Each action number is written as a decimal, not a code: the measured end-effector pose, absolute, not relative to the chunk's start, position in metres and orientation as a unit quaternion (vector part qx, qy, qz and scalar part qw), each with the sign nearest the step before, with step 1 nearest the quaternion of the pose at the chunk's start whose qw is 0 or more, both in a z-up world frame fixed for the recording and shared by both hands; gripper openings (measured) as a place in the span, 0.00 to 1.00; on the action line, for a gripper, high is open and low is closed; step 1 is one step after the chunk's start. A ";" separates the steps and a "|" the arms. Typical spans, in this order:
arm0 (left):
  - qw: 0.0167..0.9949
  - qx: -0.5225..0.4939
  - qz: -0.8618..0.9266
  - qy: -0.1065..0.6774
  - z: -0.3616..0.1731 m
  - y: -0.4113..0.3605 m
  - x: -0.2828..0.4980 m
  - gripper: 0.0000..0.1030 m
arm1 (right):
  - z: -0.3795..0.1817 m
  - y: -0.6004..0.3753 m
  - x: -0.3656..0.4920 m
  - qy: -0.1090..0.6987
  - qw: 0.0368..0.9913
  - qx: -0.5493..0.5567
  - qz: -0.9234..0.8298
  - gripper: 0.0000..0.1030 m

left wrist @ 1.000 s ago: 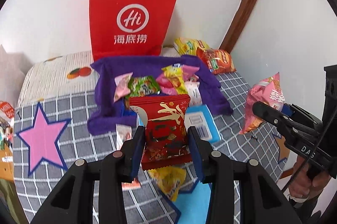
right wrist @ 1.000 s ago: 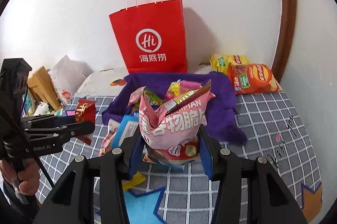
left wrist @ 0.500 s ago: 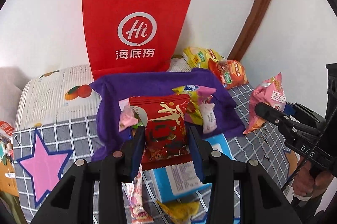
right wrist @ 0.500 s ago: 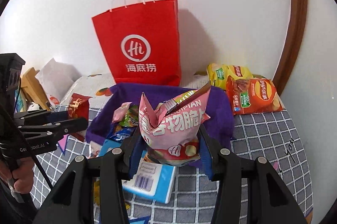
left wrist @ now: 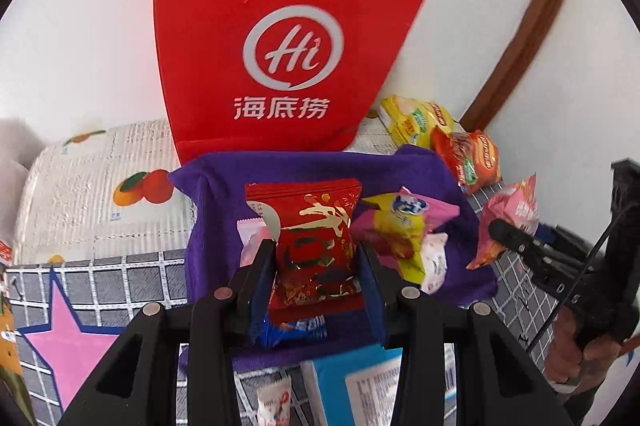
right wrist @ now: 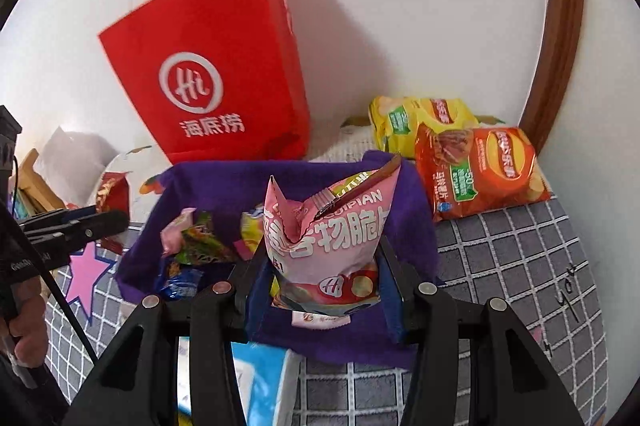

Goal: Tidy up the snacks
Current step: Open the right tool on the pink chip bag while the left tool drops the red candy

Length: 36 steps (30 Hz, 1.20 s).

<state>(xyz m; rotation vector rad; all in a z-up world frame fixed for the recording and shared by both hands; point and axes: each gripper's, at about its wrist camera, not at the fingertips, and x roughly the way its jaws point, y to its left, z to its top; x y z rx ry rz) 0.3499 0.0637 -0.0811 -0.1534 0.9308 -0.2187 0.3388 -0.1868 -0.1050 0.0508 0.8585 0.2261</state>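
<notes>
Left wrist view: left gripper [left wrist: 316,266] clamps red packet [left wrist: 314,246]; right gripper [right wrist: 320,274] clamps pink bag [right wrist: 328,226]. Transport step; next, release into purple bin [left wrist: 224,210] ahead.

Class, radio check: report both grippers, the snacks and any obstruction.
Left gripper shut on red packet. Right gripper shut on pink bag. Both over purple bin, partly filled. Nothing blocking.

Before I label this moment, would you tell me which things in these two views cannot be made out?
- Inside of the red paper bag: both views show only its outer face.
- Blue box: cut off by the bottom edge and the left gripper body in the left wrist view.
- Purple bin floor: covered by loose snacks, the red packet and the pink bag.
- Right gripper pad contact: hidden behind the pink bag.
</notes>
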 end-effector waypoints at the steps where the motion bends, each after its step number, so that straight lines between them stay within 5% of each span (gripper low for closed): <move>1: 0.883 -0.079 -0.103 0.451 -0.085 0.066 0.353 0.38 | -0.109 -0.187 0.342 0.419 0.901 0.028 0.109 0.46; 28: 0.854 -0.088 -0.067 0.508 -0.148 0.076 0.379 0.39 | -0.168 -0.190 0.367 0.450 0.884 0.021 0.124 0.48; 36: 0.853 -0.086 -0.080 0.508 -0.149 0.071 0.375 0.39 | -0.167 -0.182 0.366 0.441 0.888 0.002 0.127 0.61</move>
